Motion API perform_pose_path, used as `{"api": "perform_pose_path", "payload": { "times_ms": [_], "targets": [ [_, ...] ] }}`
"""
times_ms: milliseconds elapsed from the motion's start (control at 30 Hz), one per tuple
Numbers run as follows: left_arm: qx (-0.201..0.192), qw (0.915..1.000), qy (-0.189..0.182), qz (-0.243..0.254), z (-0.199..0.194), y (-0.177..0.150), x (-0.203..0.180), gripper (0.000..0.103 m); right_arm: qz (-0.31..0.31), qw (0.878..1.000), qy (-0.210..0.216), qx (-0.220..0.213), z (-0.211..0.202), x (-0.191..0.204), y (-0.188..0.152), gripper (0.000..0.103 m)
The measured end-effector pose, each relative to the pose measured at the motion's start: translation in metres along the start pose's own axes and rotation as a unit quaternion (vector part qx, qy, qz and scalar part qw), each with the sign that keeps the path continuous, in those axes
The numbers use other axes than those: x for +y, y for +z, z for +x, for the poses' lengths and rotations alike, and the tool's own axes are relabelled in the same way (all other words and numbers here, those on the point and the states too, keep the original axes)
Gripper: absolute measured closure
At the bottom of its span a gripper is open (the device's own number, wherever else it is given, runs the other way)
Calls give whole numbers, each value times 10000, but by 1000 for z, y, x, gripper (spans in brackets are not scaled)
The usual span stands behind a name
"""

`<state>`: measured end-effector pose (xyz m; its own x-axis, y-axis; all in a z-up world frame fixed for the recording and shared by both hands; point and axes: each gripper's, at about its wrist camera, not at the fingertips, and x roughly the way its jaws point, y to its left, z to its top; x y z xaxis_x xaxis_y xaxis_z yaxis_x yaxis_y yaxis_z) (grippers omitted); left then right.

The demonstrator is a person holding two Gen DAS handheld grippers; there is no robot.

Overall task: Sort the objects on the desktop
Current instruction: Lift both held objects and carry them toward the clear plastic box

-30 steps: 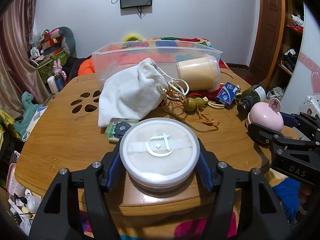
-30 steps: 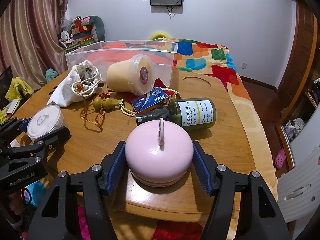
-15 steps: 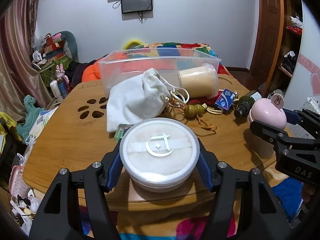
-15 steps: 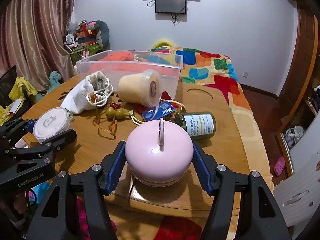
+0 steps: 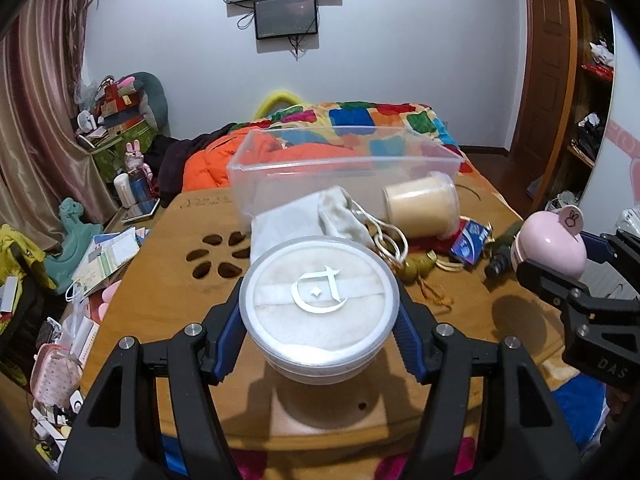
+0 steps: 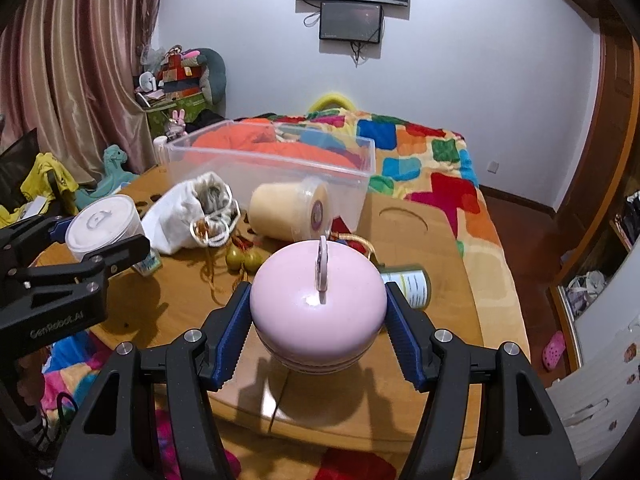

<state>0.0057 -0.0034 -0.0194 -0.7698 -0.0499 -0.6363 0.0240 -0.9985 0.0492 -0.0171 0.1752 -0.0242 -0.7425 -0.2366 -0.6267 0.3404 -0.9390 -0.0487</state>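
Observation:
My left gripper is shut on a round white powder-puff jar and holds it above the near edge of the wooden table. My right gripper is shut on a pink round case with a small tab on top, also held above the table. Each gripper shows in the other's view: the pink case at the right, the white jar at the left. A clear plastic bin stands at the back of the table.
Lying in front of the bin are a white drawstring pouch, a tan jar on its side, a blue box, olive gourd beads and a dark green bottle. A bed with a colourful quilt lies behind.
Both grippers have risen and drawn back with their objects still gripped. The table and bin now sit lower and farther in both views.

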Motion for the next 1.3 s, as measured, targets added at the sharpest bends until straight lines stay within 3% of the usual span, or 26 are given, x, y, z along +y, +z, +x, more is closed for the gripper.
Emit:
{"api": "perform_pose_path", "payload": {
  "times_ms": [633, 867, 1300],
  "targets": [
    [-151, 9994, -36, 310, 25, 58, 12, 38, -289, 9994, 166, -129, 35, 11, 55, 43],
    [-145, 9996, -96, 225, 44, 84, 28, 38, -338, 9985, 413, -130, 54, 11, 79, 43],
    [-218, 9986, -128, 466, 74, 134, 39, 38, -533, 9982, 270, -107, 94, 4, 125, 43]
  ]
}}
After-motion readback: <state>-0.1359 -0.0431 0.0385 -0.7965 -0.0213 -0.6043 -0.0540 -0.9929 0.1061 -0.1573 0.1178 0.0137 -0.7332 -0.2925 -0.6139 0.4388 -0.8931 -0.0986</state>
